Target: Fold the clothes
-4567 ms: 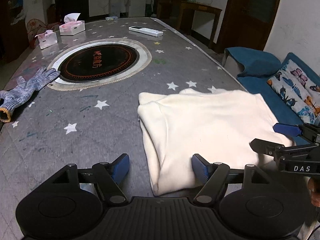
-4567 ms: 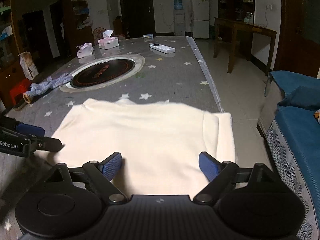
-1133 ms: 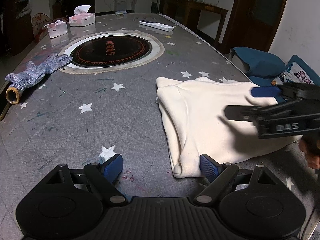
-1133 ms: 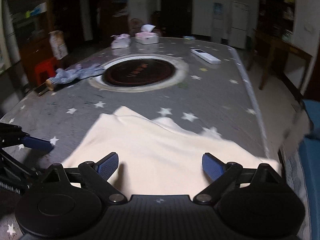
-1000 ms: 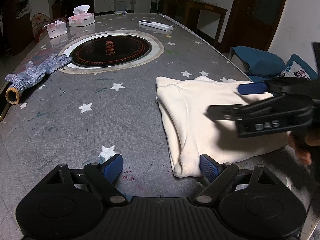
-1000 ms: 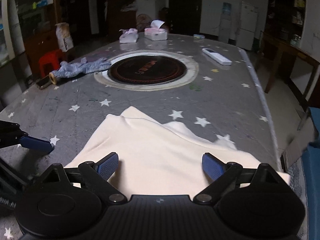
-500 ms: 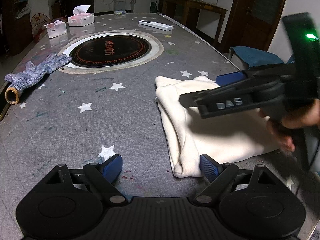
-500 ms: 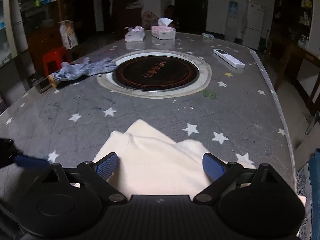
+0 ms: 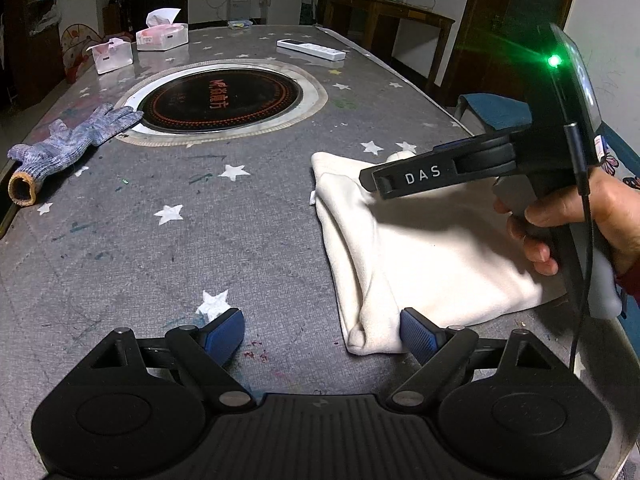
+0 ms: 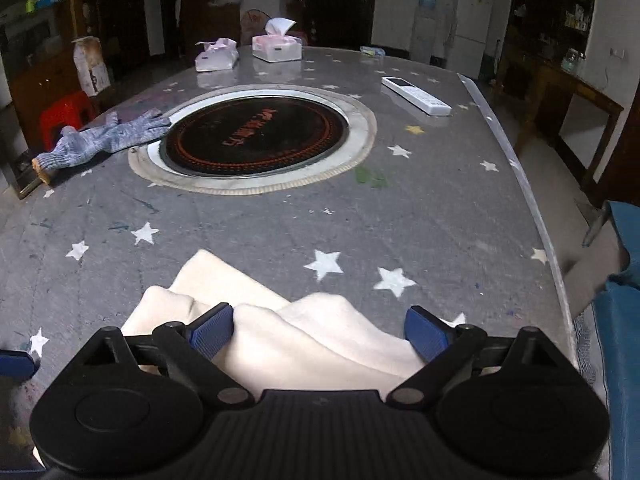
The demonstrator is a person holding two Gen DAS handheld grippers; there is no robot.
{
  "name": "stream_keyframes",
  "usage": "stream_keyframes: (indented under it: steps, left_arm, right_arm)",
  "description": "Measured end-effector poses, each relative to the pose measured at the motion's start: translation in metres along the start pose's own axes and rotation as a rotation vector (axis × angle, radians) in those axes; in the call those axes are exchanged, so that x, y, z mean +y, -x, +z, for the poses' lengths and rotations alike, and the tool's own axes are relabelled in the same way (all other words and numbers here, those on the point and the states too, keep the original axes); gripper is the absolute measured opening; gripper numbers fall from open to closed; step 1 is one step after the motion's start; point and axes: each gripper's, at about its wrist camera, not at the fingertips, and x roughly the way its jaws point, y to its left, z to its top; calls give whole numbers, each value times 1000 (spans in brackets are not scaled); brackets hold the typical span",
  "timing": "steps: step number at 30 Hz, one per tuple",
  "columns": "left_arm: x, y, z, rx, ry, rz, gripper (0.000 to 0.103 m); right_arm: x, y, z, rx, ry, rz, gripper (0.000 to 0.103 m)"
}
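Note:
A cream garment (image 9: 424, 248), folded into a rough rectangle, lies near the right edge of the grey star-patterned table (image 9: 248, 240). My left gripper (image 9: 320, 332) rests low and open at the garment's near-left corner, which lies just inside the right finger; the pads grip nothing. A hand holds my right gripper (image 9: 404, 162) above the garment's far-left corner. In the right wrist view the right gripper (image 10: 320, 328) stands open over the bunched far folds of the garment (image 10: 288, 332), with the cloth lying between and below the fingers.
A grey knit glove (image 9: 68, 148) lies at the left beside a round black hob (image 9: 220, 100) set into the table. Two tissue boxes (image 9: 160, 34) and a white remote (image 9: 310, 49) sit at the far end. A blue sofa (image 10: 624, 320) stands past the right edge.
The right gripper has moved left across the garment to its far-left corner, and the far folds now sit between its fingers. The left gripper has stayed still and open.

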Motion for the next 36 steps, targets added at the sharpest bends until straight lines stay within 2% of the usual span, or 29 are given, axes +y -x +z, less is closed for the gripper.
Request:
stream_keyframes:
  steps: [10,20,25,36]
  left_arm:
    - [-1,7,-1,-6,18,10,88]
    - [-9,21,-10,-16,2,24,92]
    - [-16,28,-18,-23,-13,32,96]
    - [-20,50,-35,-54,-13,53,103]
  right_arm:
    - [0,53,-16,-44,3,-5,95]
    - [-14,113,-66,-90,-134,-15,98]
    - [-15,130,-91,-99,-181,-45,103]
    - [-7,154,-129,-106,-267,-38,103]
